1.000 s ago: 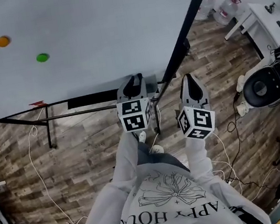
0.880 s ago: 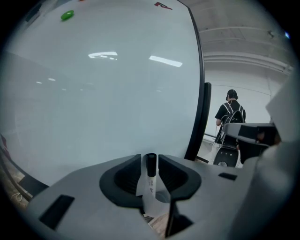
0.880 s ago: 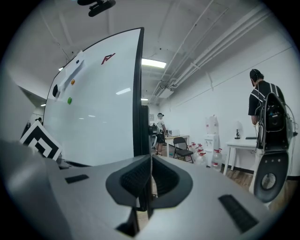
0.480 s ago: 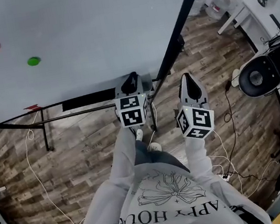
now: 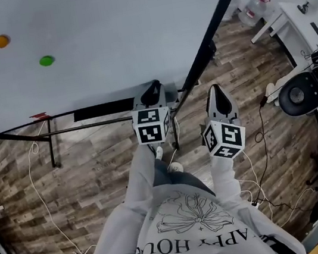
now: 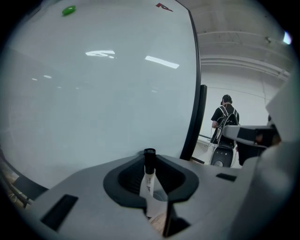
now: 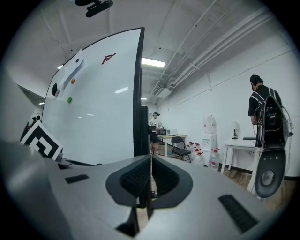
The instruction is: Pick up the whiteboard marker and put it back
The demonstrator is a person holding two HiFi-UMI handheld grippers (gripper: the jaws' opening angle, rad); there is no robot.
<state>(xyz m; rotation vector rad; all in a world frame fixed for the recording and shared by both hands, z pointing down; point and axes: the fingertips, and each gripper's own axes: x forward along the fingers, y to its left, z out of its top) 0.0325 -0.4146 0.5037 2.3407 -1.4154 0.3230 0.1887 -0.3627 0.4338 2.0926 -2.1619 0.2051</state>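
Note:
The whiteboard marker (image 6: 149, 180), white with a black cap, stands upright between the jaws of my left gripper (image 6: 150, 161). The jaws are closing and their pads rest against the marker's barrel. In the head view the left gripper (image 5: 151, 88) sits at the lower edge of the whiteboard (image 5: 101, 36), just above its black tray (image 5: 102, 110); the marker is hidden there. My right gripper (image 5: 216, 88) hangs to the right, past the board's dark frame, and in its own view the right gripper (image 7: 151, 164) is shut with nothing between its jaws.
A green magnet (image 5: 46, 61) and an orange one (image 5: 1, 41) stick to the board. A person with a backpack (image 7: 265, 117) stands at the right by a white table (image 5: 303, 15) and an office chair (image 5: 298, 94). Cables trail over the wooden floor (image 5: 43, 191).
The left gripper's jaws, spread apart at the tray a second ago, have drawn together. The right gripper has kept its place.

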